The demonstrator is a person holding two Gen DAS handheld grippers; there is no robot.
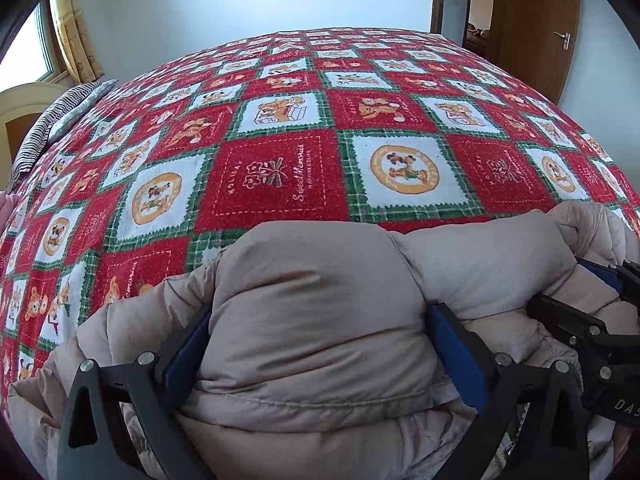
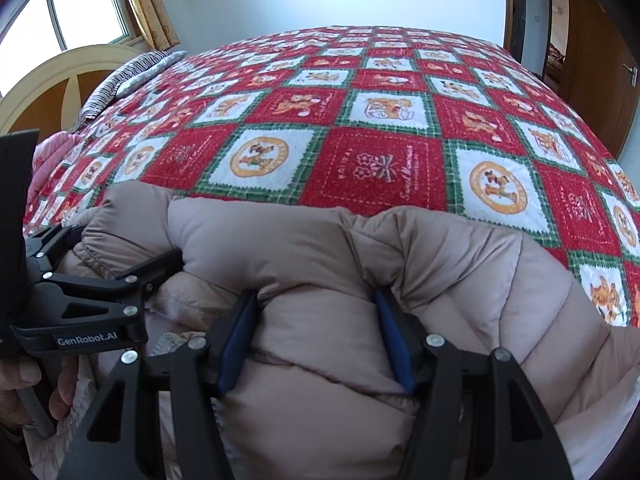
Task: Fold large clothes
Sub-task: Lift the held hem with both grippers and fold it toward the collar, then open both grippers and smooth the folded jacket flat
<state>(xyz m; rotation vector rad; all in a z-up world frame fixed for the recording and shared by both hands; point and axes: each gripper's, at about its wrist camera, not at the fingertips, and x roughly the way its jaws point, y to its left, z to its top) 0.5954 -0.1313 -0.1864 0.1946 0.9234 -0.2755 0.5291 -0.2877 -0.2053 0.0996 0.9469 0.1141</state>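
Observation:
A puffy beige down jacket point(image 1: 480, 264) lies bunched at the near edge of the bed. My left gripper point(image 1: 320, 312) is shut on a thick fold of it, and the padding bulges out between the blue pads point(image 1: 188, 344). Just to its right, my right gripper point(image 1: 580, 292) also bites into the jacket. In the right wrist view the right gripper point(image 2: 316, 296) squeezes another fold of the jacket point(image 2: 480, 280) between its blue pads point(image 2: 394, 344). The left gripper point(image 2: 128, 246) shows at the left, its tips sunk in the fabric, with a hand point(image 2: 24, 380) holding it.
A red, white and green checked blanket point(image 1: 272, 176) covers the whole bed beyond the jacket. A striped pillow point(image 1: 52, 120) and a cream headboard point(image 2: 60, 68) stand at the far left by a curtained window point(image 2: 80, 4). A brown door point(image 1: 536, 28) is at the far right.

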